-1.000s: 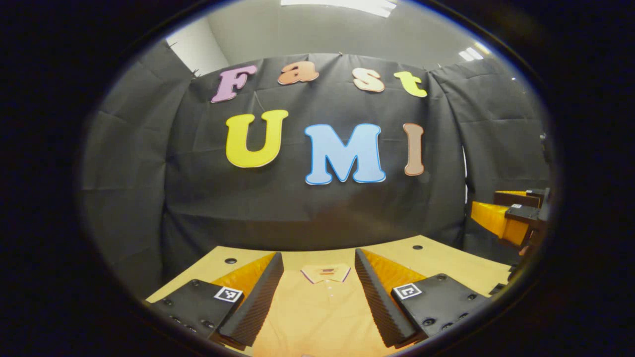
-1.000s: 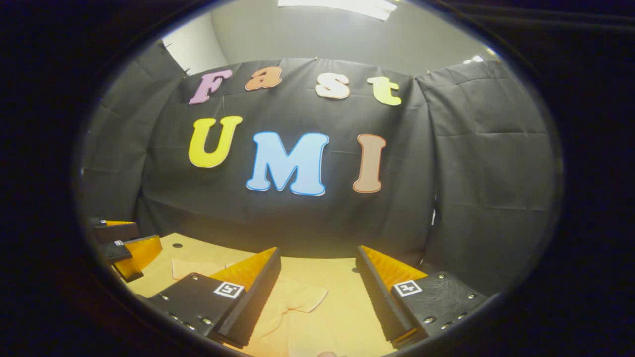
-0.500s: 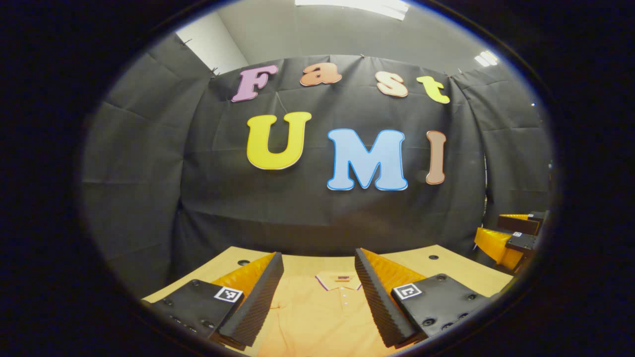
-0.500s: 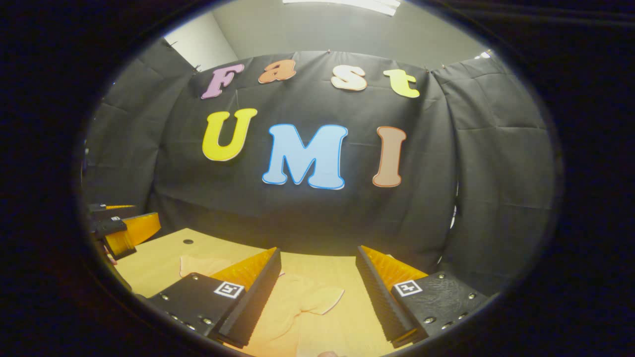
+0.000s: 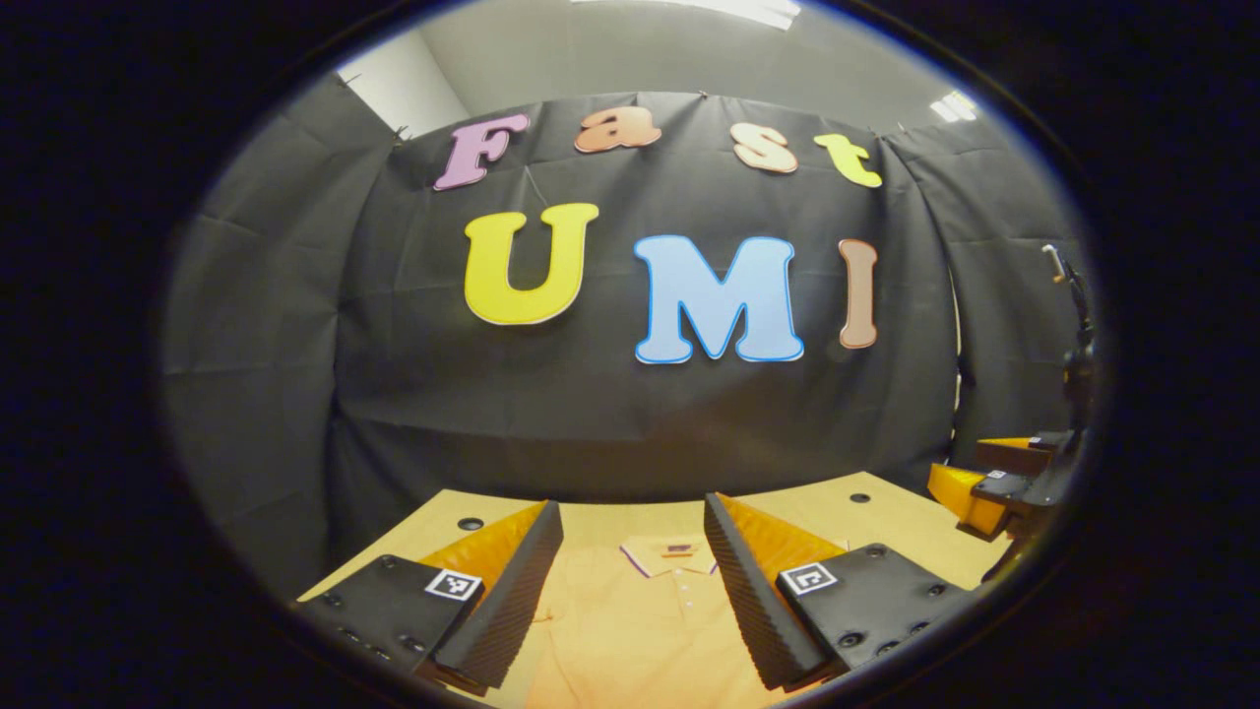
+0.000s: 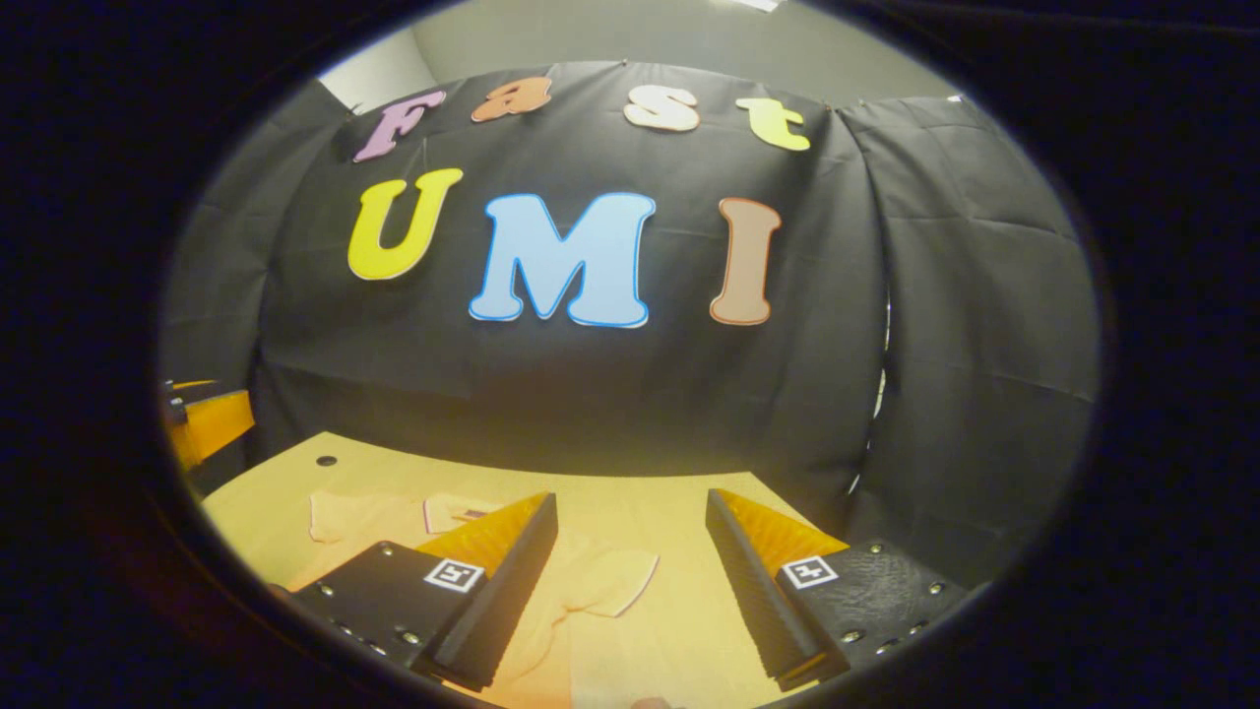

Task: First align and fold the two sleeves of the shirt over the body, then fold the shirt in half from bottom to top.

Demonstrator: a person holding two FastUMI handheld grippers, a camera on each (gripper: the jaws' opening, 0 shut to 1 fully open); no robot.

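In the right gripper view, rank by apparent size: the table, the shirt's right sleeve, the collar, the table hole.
Largest to smallest as they look:
1. table
2. sleeve, lying spread out, not folded
3. collar, partly hidden by a finger, so this rank against the sleeve is unsure
4. table hole

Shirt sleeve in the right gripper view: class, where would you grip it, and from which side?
Grip the sleeve at its cuff edge, coming from the outer side with the open right gripper. It lies flat, spread away from the shirt body, so it likely folds inward.
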